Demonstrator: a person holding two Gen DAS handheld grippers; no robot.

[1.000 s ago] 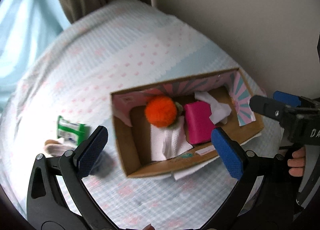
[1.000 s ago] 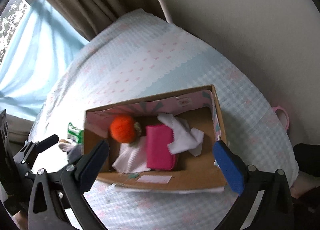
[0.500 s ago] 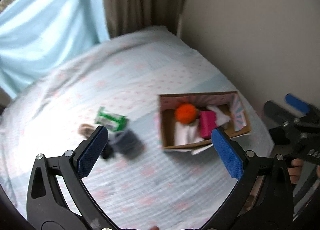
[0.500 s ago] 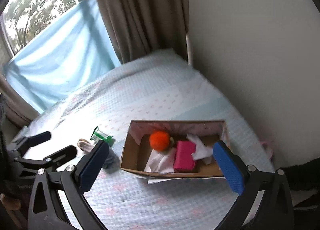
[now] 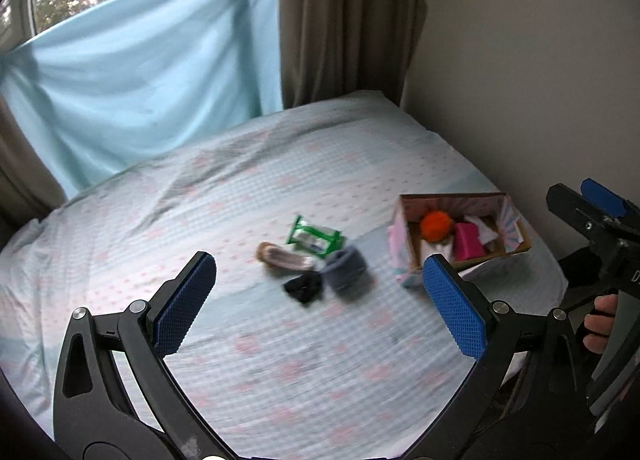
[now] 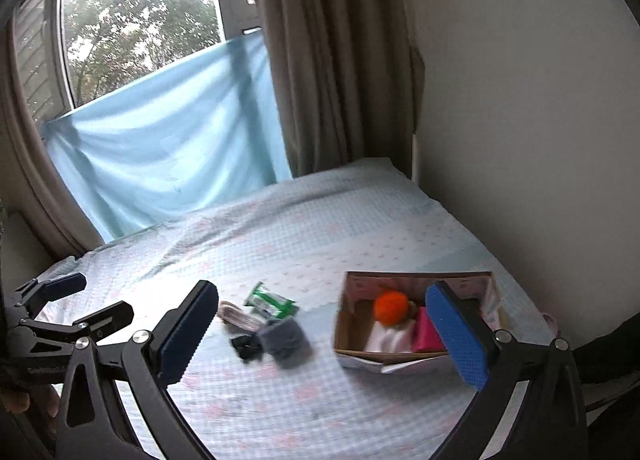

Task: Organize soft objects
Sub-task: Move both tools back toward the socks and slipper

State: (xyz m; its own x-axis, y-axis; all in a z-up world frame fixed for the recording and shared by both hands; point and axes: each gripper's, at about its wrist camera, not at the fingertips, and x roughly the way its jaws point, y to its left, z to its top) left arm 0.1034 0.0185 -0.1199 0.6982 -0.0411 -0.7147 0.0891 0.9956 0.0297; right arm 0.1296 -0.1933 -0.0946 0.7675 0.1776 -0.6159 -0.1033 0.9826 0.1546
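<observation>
Soft objects, a grey sock roll (image 5: 346,274), black cloth (image 5: 303,287) and green wipes pack (image 5: 314,236), lie on the bed (image 5: 280,360) beside the cardboard box (image 5: 516,248). Both grippers, left gripper (image 5: 320,302) and right gripper (image 6: 320,334), hang above, jaws wide and empty.

Two matching hand-held tools, black with blue pads

Left tool (image 5: 320,300) and right tool (image 6: 332,336): black plastic arms, textured blue finger pads (image 5: 184,304), silver screws at the joints.

I can read only a single white letter "D" on the right hand-held gripper (image 5: 592,203); print on the green packet (image 5: 315,236) is too blurred.
</observation>
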